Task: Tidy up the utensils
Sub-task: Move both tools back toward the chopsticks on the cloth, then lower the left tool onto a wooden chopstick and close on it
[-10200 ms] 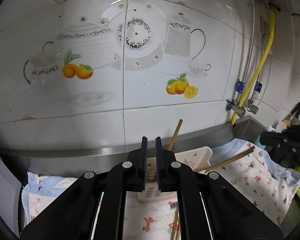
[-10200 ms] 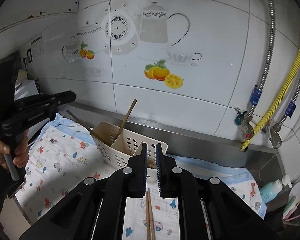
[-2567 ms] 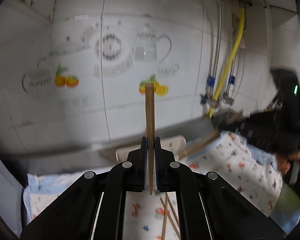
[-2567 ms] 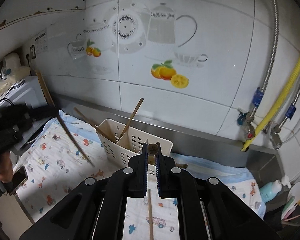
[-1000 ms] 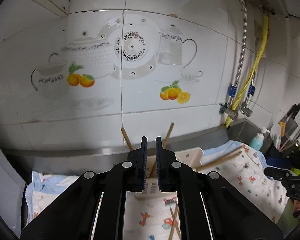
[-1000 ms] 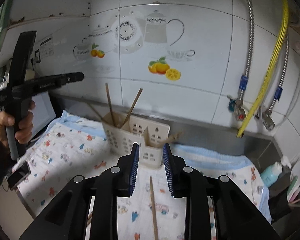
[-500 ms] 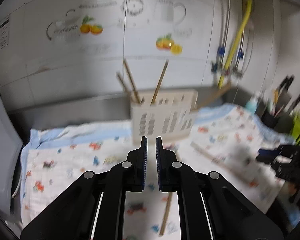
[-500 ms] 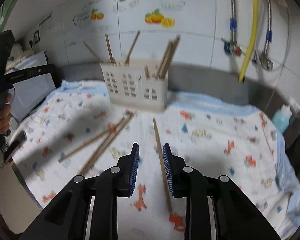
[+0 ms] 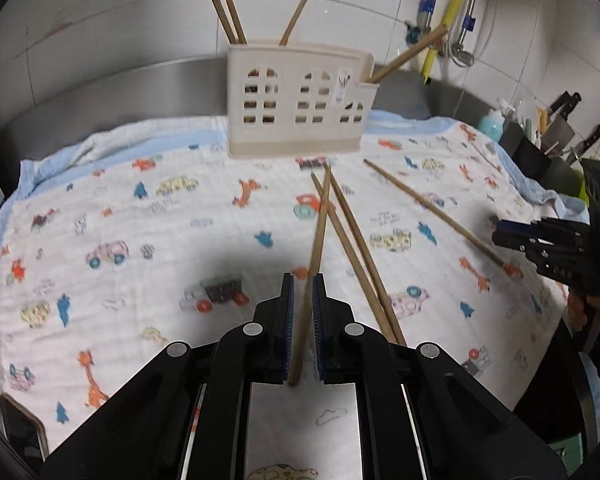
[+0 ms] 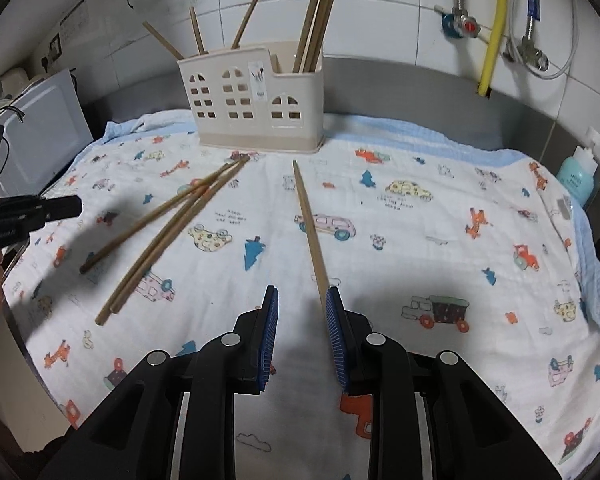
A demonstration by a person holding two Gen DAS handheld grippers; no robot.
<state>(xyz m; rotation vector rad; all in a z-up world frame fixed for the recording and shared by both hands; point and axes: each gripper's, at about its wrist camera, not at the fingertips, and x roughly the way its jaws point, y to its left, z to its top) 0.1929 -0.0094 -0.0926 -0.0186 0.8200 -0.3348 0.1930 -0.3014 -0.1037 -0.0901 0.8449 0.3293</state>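
Observation:
A cream utensil holder (image 9: 296,100) (image 10: 256,96) stands at the back of the printed cloth with several wooden chopsticks upright in it. Three chopsticks (image 9: 356,248) (image 10: 160,232) lie crossed on the cloth, a single one (image 9: 432,208) (image 10: 310,236) apart to the right. My left gripper (image 9: 303,284) has its jaws a narrow gap apart, straddling the near end of one crossed chopstick (image 9: 318,240). My right gripper (image 10: 302,300) is open, low over the cloth, the single chopstick's near end by its right finger.
A printed cloth (image 10: 440,240) covers the counter. A steel backsplash (image 9: 100,92) and tiled wall lie behind. A teal bottle (image 10: 580,176) and a knife rack (image 9: 556,136) stand at the right. A white appliance (image 10: 40,140) is at the left.
Both grippers have dropped from high above the holder down to the cloth. The left now straddles a chopstick end. The right has come close to the single chopstick.

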